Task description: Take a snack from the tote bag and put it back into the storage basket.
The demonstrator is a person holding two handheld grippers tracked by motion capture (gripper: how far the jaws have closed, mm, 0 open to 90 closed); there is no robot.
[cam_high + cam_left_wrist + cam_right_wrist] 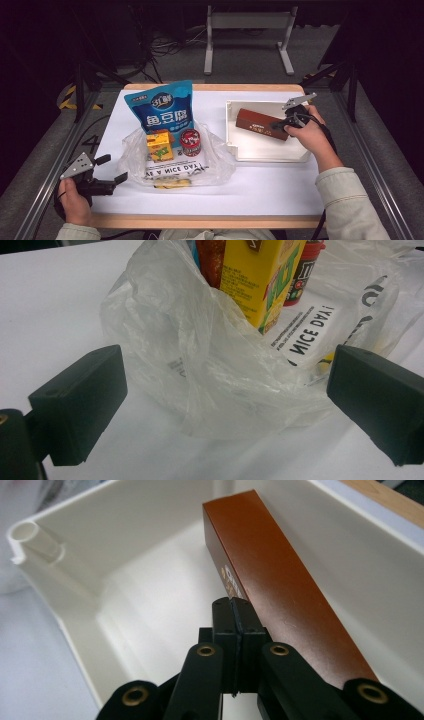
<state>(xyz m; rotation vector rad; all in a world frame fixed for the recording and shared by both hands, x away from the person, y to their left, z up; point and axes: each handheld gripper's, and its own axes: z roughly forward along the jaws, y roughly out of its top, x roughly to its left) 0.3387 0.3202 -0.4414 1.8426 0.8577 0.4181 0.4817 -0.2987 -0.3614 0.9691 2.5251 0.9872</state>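
Note:
A long brown box (260, 124) (270, 570) lies aslant in the white tray (231, 131) (125, 555) at the right. My right gripper (280, 125) (234, 610) is inside the tray at the box's near end, jaws pressed shut with nothing between them. A clear plastic bag (215, 160) (200, 365) printed "A NICE DAY" lies at the table's middle. On it stand a yellow carton (160, 145) (255, 275), a red can (190, 142) (305, 270) and a blue snack pouch (162, 107). My left gripper (112, 169) (225, 390) is open at the bag's near left edge, apart from it.
White paper covers the wooden table (200, 220). A yellow item (172, 184) shows under the bag's front. Metal rails run along both sides of the table, and a white stand (247, 30) is on the floor beyond its far edge.

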